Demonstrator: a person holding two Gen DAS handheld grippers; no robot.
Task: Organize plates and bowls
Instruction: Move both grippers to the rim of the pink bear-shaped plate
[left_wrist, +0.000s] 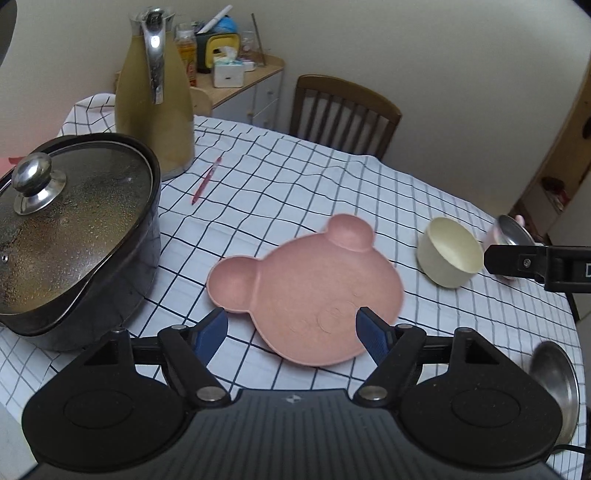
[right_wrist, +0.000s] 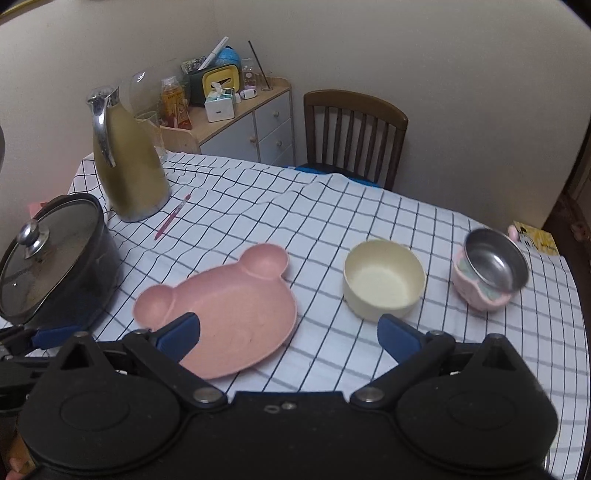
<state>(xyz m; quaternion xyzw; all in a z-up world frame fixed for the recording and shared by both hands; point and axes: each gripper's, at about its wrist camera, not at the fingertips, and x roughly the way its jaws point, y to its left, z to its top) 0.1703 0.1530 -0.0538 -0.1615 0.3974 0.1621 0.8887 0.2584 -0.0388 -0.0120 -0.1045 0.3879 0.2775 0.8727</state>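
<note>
The left gripper (left_wrist: 291, 326) hangs low over the near part of the tabletop (left_wrist: 280, 177), its blue-padded fingers (left_wrist: 212, 334) spread wide and holding nothing; one pad overlaps the near rim of the pink bear-shaped plate (left_wrist: 306, 291) in this view, though whether it touches cannot be told. The plate lies flat in the middle of the checked cloth, its long axis running from the near rim to its two round ears, which point toward the far edge and the wooden chair (left_wrist: 343, 110); a faint face is embossed near its front rim. The right gripper (right_wrist: 288, 334) is also spread and empty, one finger over the plate's near edge, the other just in front of the cream bowl (right_wrist: 384, 280). That bowl stands upright, mouth up, to the right of the plate and apart from it. Further toward the right edge a steel bowl (right_wrist: 495, 258) sits tilted inside a pink cup-like holder (right_wrist: 476, 295). Near the left edge stands a black pot (left_wrist: 122, 236) under a fogged glass lid (left_wrist: 66, 221), with a gold thermos jug (left_wrist: 147, 107) behind it and a red pen (left_wrist: 207, 181) lying beside the jug. A bottle label on the cabinet (right_wrist: 258, 122) behind is too blurred to read.
</note>
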